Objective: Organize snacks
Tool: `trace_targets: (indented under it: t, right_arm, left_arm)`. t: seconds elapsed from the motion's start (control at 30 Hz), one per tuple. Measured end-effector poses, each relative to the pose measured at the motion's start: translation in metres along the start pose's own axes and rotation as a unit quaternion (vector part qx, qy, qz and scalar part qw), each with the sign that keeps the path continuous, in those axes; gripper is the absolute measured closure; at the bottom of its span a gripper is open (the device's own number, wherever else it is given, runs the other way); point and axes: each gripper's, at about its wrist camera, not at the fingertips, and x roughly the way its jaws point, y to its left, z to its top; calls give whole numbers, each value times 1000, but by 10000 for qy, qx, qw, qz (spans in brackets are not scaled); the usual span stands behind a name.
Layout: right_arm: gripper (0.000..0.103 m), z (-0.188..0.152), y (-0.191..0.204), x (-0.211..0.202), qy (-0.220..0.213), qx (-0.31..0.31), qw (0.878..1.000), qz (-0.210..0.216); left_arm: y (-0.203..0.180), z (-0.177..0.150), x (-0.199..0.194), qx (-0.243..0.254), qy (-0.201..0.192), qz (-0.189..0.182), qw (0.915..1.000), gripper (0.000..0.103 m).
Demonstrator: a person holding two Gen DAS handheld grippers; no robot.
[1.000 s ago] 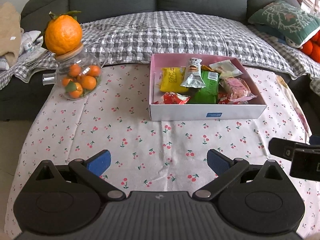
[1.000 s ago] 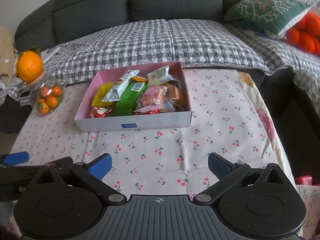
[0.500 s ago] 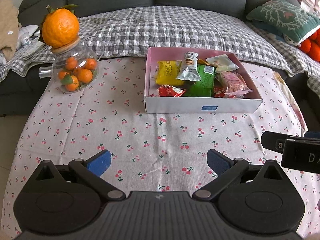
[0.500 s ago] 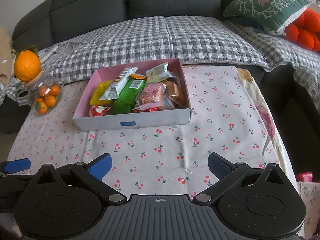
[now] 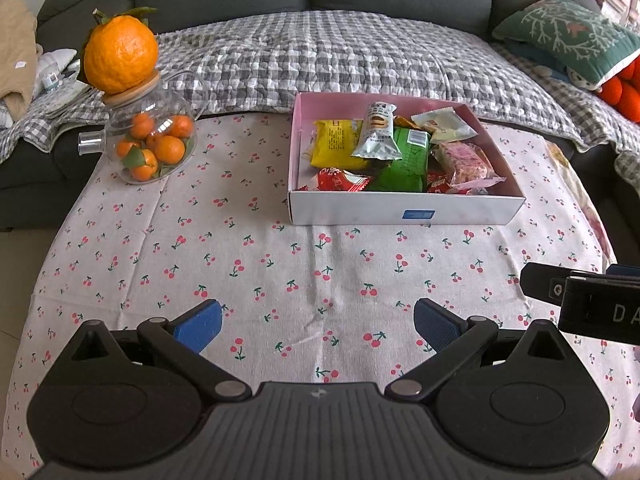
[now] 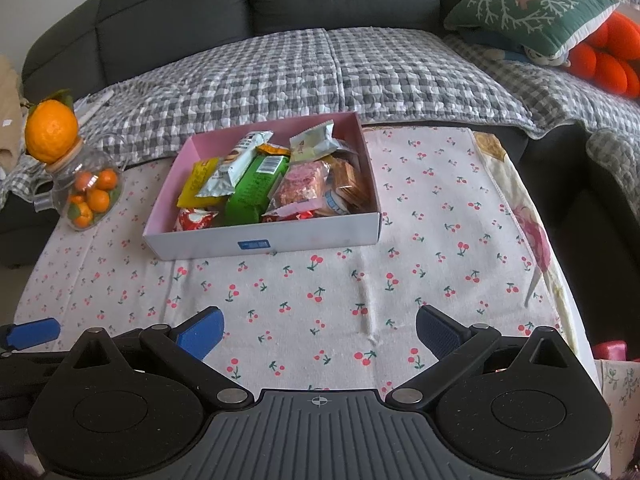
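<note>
Snack packets (image 5: 394, 152) lay heaped in the pink-lined box (image 5: 404, 210), which sat toward the far side of the cherry-print surface (image 5: 248, 264); none showed on the cloth outside it. Box lay ahead of both claws, well apart from each: ahead and slightly right of the left claw (image 5: 318, 326), ahead and left of the right claw (image 6: 320, 332). Its long axis ran across both views, the long white wall with the blue label facing the claws. Inside, the yellow packet (image 5: 335, 143), silver packet (image 5: 378, 132) and green packet (image 5: 406, 154) lay roughly front-to-back, the silver one resting on top. Neither claw looked clearly nearer; the right claw's body showed at the right edge of the left view, level with the left claw. Both claws stood wide, blue pads apart, holding nothing. Judgement: packets in the box with none loose fits either a finished gathering or a sorting still to come; the frames do not settle which. Against the frame one second earlier, the box sat farther off in the left view and more cloth showed before it, so both claws had drawn back and up a little; the glass teapot of small oranges (image 5: 150, 138) and the box contents were unchanged.
</note>
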Motion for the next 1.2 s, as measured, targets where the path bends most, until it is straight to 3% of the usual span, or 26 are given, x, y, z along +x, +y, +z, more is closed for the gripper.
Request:
trace_targets:
  t: [1.2]
  right_arm:
    - [0,0,1,1,22,3,10000,-3]
  left_arm:
    - [-1,-4,1,-8,36,-15,10000,1]
